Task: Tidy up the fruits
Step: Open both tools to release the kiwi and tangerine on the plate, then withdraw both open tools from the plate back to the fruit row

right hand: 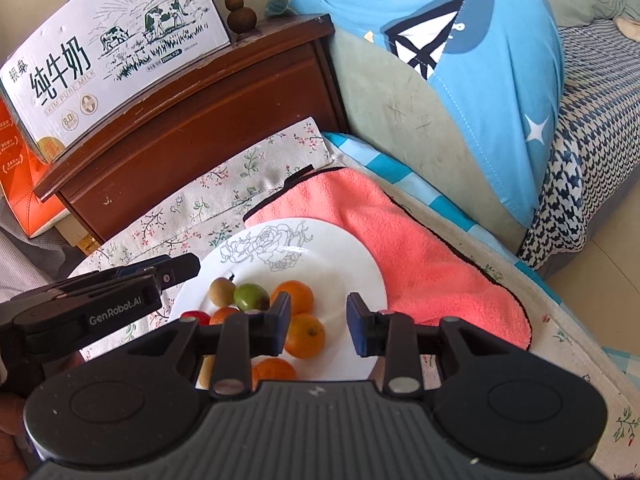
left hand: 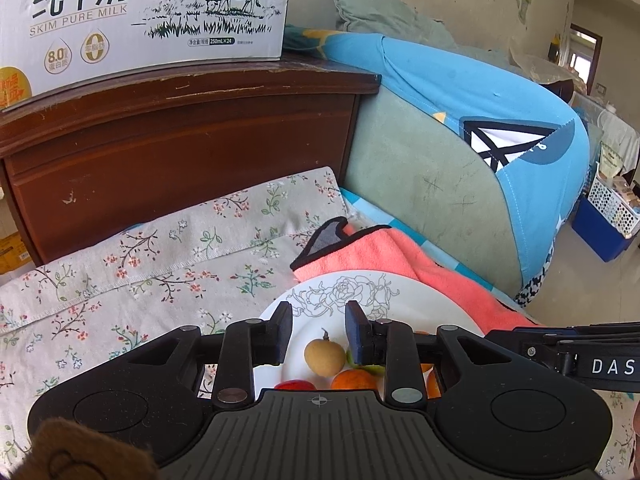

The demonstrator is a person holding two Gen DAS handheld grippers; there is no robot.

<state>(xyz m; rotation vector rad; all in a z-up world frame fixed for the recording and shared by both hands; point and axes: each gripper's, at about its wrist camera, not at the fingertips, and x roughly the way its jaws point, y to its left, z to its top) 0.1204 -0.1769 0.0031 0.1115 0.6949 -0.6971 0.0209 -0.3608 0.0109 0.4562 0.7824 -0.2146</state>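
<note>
We note fruits (right hand: 298, 300) on the plate (right hand: 352, 256); plate sits on the cloth (right hand: 200, 216), the towel (right hand: 420, 248) just behind it. Milk carton (right hand: 116, 56) tops the headboard (right hand: 200, 120) beyond.

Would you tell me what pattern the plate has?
The plate is white with grey line-drawn roses near its far rim, clearest in the right wrist view.

milk carton (left hand: 140, 28): "skim pure milk", "250ml×24" | left gripper (right hand: 178, 270): "genrobot.ai"
</note>
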